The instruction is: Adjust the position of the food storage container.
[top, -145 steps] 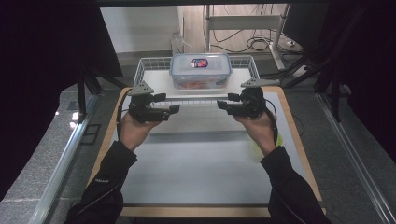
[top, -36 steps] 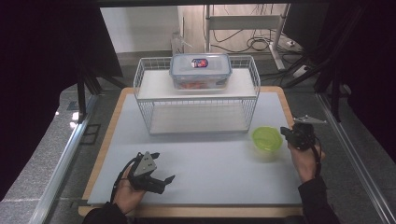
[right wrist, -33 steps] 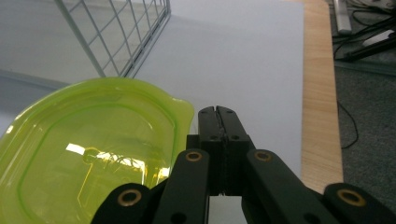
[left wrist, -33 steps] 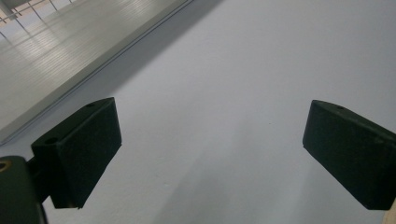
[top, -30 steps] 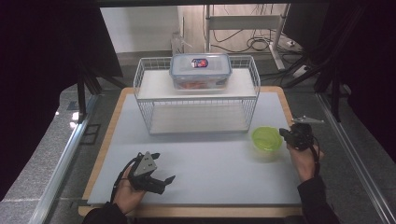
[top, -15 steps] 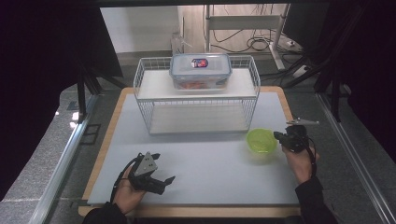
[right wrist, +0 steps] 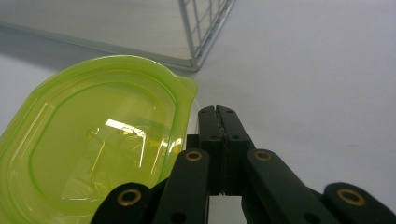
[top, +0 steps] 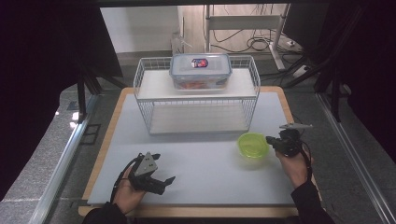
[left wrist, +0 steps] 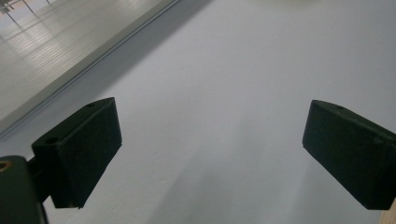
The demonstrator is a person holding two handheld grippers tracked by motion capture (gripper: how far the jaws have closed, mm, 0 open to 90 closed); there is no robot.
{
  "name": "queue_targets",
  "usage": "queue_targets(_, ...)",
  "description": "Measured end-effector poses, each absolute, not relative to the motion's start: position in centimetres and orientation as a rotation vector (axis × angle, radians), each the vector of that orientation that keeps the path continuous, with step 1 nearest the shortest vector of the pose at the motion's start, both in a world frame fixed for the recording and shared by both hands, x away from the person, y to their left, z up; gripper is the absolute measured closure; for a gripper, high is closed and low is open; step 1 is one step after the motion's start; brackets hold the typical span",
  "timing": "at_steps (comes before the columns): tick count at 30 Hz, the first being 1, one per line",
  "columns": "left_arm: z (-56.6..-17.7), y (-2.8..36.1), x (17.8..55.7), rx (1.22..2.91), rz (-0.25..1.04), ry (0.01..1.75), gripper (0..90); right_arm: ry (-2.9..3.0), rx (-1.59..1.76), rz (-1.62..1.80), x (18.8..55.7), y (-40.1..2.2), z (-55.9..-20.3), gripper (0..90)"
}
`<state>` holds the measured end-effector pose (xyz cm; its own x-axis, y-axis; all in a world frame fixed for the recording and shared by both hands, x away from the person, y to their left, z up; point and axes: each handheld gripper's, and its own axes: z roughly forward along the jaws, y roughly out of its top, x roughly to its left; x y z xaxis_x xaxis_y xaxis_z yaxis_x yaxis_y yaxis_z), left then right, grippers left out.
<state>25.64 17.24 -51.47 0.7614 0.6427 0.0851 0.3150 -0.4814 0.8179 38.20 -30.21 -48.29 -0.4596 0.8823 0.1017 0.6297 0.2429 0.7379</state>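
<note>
**Green lid being nudged left by right gripper**

A clear lidded box (top: 201, 71) is sitting on top of the wire rack (top: 196, 100) at the far side, holding something orange-red. A green lid (top: 252, 144) is lying flat on the table (top: 205, 172), near-right of the rack.

Versus 1 second earlier, lid and right gripper (top: 272, 140) are sitting slightly farther left.

Right gripper is pointing left, jaws pressed together, tips just beside the lid's rim. Left gripper (top: 163, 182) is resting near-left, jaws apart, nothing between them.
</note>
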Motion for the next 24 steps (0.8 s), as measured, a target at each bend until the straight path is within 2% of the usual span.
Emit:
queue_targets(15,-51.5,17.2,25.6,2.106,0.48,0.709,4.5,2.299,1.34,1.086,37.0,-28.2,-48.3,90.0)
queue_targets(24,-51.5,17.2,25.6,2.11,0.479,0.707,4.5,2.411,1.355,1.024,37.8,-28.8,-50.2,90.0)
